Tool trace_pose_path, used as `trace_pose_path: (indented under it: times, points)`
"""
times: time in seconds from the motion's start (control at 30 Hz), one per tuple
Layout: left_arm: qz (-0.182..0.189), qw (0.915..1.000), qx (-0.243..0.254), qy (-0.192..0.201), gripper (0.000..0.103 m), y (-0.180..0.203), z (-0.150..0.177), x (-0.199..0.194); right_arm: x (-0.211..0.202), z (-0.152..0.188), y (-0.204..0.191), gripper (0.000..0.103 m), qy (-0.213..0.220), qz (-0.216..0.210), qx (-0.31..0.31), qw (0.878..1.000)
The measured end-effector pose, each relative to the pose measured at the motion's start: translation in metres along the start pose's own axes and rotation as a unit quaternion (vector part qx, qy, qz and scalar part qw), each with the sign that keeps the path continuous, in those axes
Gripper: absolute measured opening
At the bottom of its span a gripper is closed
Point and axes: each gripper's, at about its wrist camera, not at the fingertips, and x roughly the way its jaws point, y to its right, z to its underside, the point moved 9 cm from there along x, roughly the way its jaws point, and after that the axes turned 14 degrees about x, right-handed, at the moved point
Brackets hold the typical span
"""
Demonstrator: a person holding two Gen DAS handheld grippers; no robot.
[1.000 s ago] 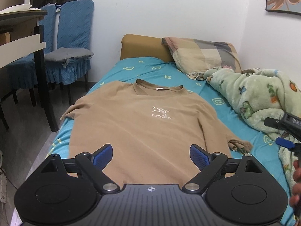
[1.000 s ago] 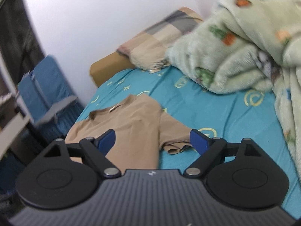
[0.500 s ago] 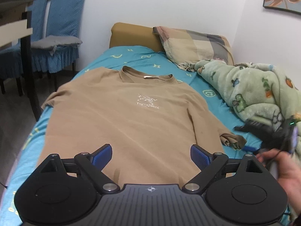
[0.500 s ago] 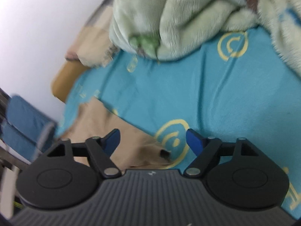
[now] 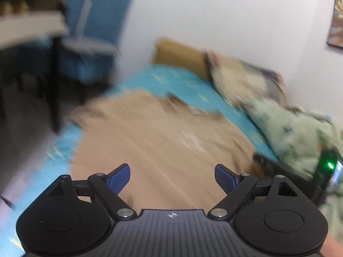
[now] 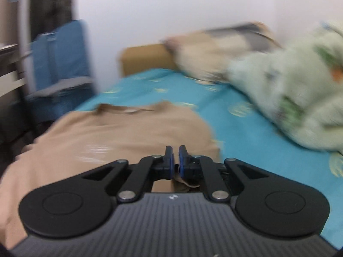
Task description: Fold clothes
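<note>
A tan T-shirt [image 5: 154,141] lies flat, front up, on the turquoise bed sheet [image 6: 246,132]. My left gripper [image 5: 172,176] hovers over the shirt's lower hem; its jaws stand wide and are closing slightly, with nothing pinched between them. In the right wrist view my right gripper [image 6: 175,160] is shut on the shirt's right sleeve, and a fold of tan cloth [image 6: 182,182] shows between the blue pads. The shirt body [image 6: 120,132] spreads out ahead and to the left. Both views are blurred by motion. The right gripper's black body [image 5: 323,171] shows at the right edge of the left view.
A crumpled green blanket [image 6: 289,90] fills the bed's right side. A checked pillow [image 5: 235,75] leans on the tan headboard [image 5: 180,53]. Blue-covered chairs [image 5: 96,32] and a dark-legged table [image 5: 32,21] stand left of the bed. The bed's left edge drops to the floor.
The right gripper swung from above the bare sheet onto the shirt's sleeve and shut on it. The left gripper drifted and rolled over the shirt's hem, staying wide.
</note>
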Motion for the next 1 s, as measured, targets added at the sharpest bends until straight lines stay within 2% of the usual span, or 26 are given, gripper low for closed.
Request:
trace_pose_path:
  times: [0.07, 0.13, 0.17, 0.23, 0.3, 0.37, 0.43, 0.47, 0.5, 0.6, 0.67, 0.77, 0.8, 0.87, 0.97, 1.0]
  points:
    - [-0.037, 0.9992, 0.005, 0.012, 0.088, -0.017, -0.008, -0.001, 0.008, 0.017, -0.028, 0.008, -0.042, -0.045, -0.008, 0.998]
    - [-0.047, 0.9988, -0.012, 0.005, 0.088, -0.029, -0.009, 0.003, 0.017, 0.040, -0.052, 0.007, -0.097, -0.086, -0.021, 0.991]
    - [-0.045, 0.9987, -0.022, -0.003, 0.088, -0.032, -0.007, 0.006, 0.018, 0.049, -0.060, 0.007, -0.111, -0.091, -0.035, 0.989]
    - [-0.041, 0.9983, -0.035, -0.020, 0.088, -0.035, -0.004, 0.013, 0.016, 0.060, -0.066, 0.009, -0.119, -0.086, -0.062, 0.987]
    - [-0.034, 0.9983, -0.037, -0.028, 0.088, -0.034, -0.001, 0.016, 0.008, 0.052, -0.060, 0.010, -0.106, -0.084, -0.039, 0.990]
    - [-0.027, 0.9986, -0.034, -0.030, 0.088, -0.030, -0.001, 0.017, 0.001, 0.034, -0.048, 0.022, -0.085, -0.075, 0.013, 0.993]
    - [-0.019, 0.9990, -0.028, -0.028, 0.089, -0.026, 0.000, 0.016, -0.011, 0.013, -0.029, 0.062, -0.048, -0.066, 0.083, 0.993]
    - [-0.015, 0.9992, -0.025, -0.028, 0.089, -0.023, 0.002, 0.015, -0.018, 0.003, -0.019, 0.069, -0.028, -0.067, 0.122, 0.990]
    - [-0.012, 0.9993, -0.022, -0.028, 0.089, -0.020, 0.004, 0.015, -0.025, -0.007, -0.005, 0.074, -0.008, -0.067, 0.161, 0.985]
    - [-0.001, 0.9995, -0.015, -0.029, 0.089, -0.011, 0.008, 0.015, -0.039, -0.026, 0.044, 0.073, 0.036, -0.040, 0.268, 0.962]
    - [0.005, 0.9994, -0.013, -0.031, 0.089, -0.006, 0.011, 0.018, -0.039, -0.021, 0.077, 0.074, 0.033, -0.001, 0.325, 0.945]
    - [0.010, 0.9992, -0.011, -0.038, 0.089, -0.001, 0.018, 0.022, -0.031, 0.005, 0.117, 0.074, 0.001, 0.060, 0.384, 0.922]
    - [0.010, 0.9991, -0.011, -0.040, 0.089, 0.001, 0.019, 0.023, -0.029, 0.014, 0.127, 0.074, -0.004, 0.075, 0.399, 0.914]
    - [0.011, 0.9990, -0.008, -0.043, 0.089, 0.002, 0.021, 0.025, -0.028, 0.031, 0.144, 0.073, -0.004, 0.084, 0.447, 0.891]
    - [0.012, 0.9989, -0.006, -0.046, 0.089, 0.003, 0.024, 0.028, -0.027, 0.039, 0.147, 0.070, -0.004, 0.070, 0.469, 0.880]
    - [0.012, 0.9988, -0.006, -0.046, 0.089, 0.003, 0.024, 0.029, -0.025, 0.039, 0.143, 0.067, -0.012, 0.061, 0.464, 0.884]
